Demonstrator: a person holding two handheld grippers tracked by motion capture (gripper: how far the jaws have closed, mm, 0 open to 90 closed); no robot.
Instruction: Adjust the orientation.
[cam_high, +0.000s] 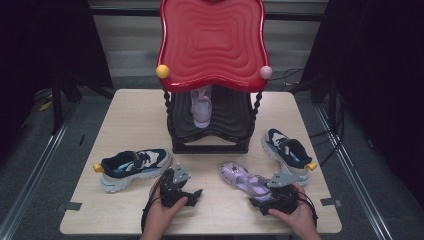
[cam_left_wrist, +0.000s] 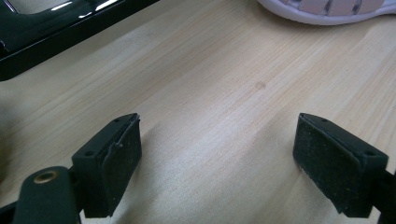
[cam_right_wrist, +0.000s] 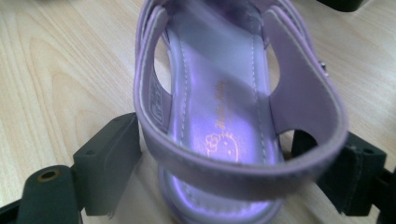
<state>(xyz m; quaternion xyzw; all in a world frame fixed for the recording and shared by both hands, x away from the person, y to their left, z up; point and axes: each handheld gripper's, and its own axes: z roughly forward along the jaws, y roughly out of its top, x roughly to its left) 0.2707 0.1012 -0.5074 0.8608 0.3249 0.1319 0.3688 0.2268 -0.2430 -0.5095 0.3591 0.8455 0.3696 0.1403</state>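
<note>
A lilac sandal (cam_high: 243, 179) lies on the table at the front right, toe towards the rack. Its heel strap (cam_right_wrist: 219, 116) sits between the jaws of my right gripper (cam_right_wrist: 217, 172), seen in the high view at the sandal's heel (cam_high: 261, 200). The jaws stand wide on either side of the heel, and I see no pad pressing on it. My left gripper (cam_high: 196, 194) rests low at the front centre, open over bare wood (cam_left_wrist: 217, 154), with nothing between its pads. A second lilac sandal (cam_high: 201, 107) stands on the rack's lower black shelf.
A two-tier rack with a red wavy top (cam_high: 212, 40) and a black base (cam_left_wrist: 46, 32) stands mid-table. A navy-and-white sneaker (cam_high: 132, 167) lies at the left, its mate (cam_high: 287, 152) at the right. A pale shoe sole (cam_left_wrist: 327, 7) lies ahead of my left gripper. The wooden table (cam_high: 135, 115) has bare room at the back left.
</note>
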